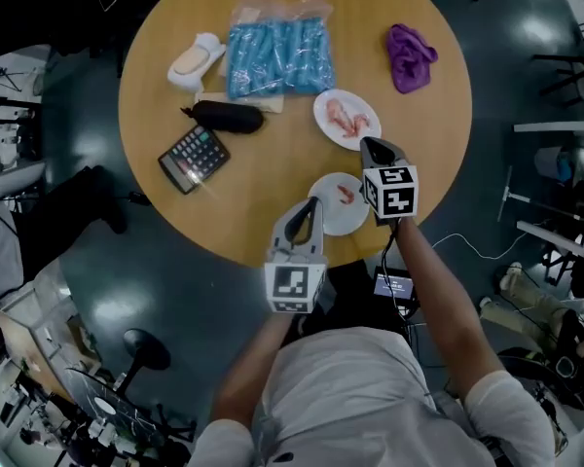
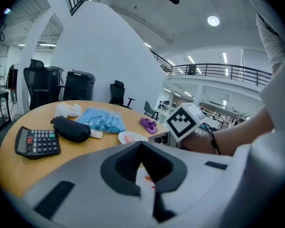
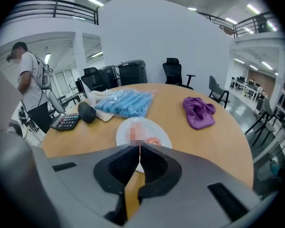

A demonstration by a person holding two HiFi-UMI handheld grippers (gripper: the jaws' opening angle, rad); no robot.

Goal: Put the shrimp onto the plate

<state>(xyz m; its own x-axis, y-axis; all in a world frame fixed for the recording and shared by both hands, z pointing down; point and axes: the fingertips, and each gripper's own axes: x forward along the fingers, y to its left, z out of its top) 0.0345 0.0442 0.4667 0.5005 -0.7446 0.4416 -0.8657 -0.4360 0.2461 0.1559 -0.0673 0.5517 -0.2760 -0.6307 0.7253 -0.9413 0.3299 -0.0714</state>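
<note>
Presently: your right tool [image 1: 368, 144], shut and empty, hovers at the mid-counter plate [image 1: 321, 105] of shrimp [image 1: 346, 117]; left tool [image 1: 313, 204] shut by the near-edge plate [image 1: 355, 224]. Hazard: closed jaws nudge shrimp off.

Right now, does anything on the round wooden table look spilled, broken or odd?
Nothing looks spilled or damaged. Pink shrimp lie on the near white plate and the far white plate; the crumpled purple cloth is merely untidy.
</note>
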